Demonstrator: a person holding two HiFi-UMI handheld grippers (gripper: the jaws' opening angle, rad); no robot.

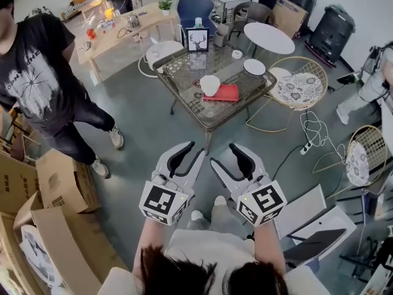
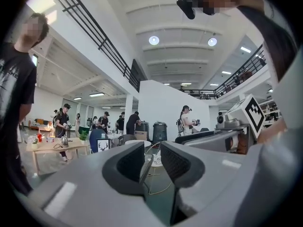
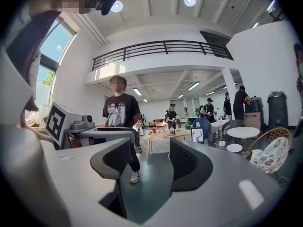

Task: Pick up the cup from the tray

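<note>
Nearest the camera, at the bottom centre of the head view, the left hand-held gripper (image 1: 191, 153) and the right hand-held gripper (image 1: 226, 157) are held side by side. Each is moderately wide open, and nothing is seen between the jaws in either gripper view. The marker cubes (image 1: 162, 203) carry only black-and-white square patterns; no letters can be read on them.

Floor must be crossed before any grasp. A cable (image 1: 305, 146) is laid across it at centre right, and a person (image 1: 43, 85) is standing at the upper left, so a snag or a collision could be caused on the approach. The lettering on the person's T-shirt cannot be read, nor can the print on the cardboard boxes (image 1: 58, 183) at the lower left.

Farther up, at upper centre, the cup (image 1: 209, 85) is seen at the left end of the red tray (image 1: 229, 93) on the worktop (image 1: 182, 72), well apart from both grippers. If the cup's smooth round wall were pinched off-centre, it could be tipped or squeezed out, or the tray dragged along. Behind it a framed card (image 1: 197, 40) shows a deer head; no writing is legible there.
</note>
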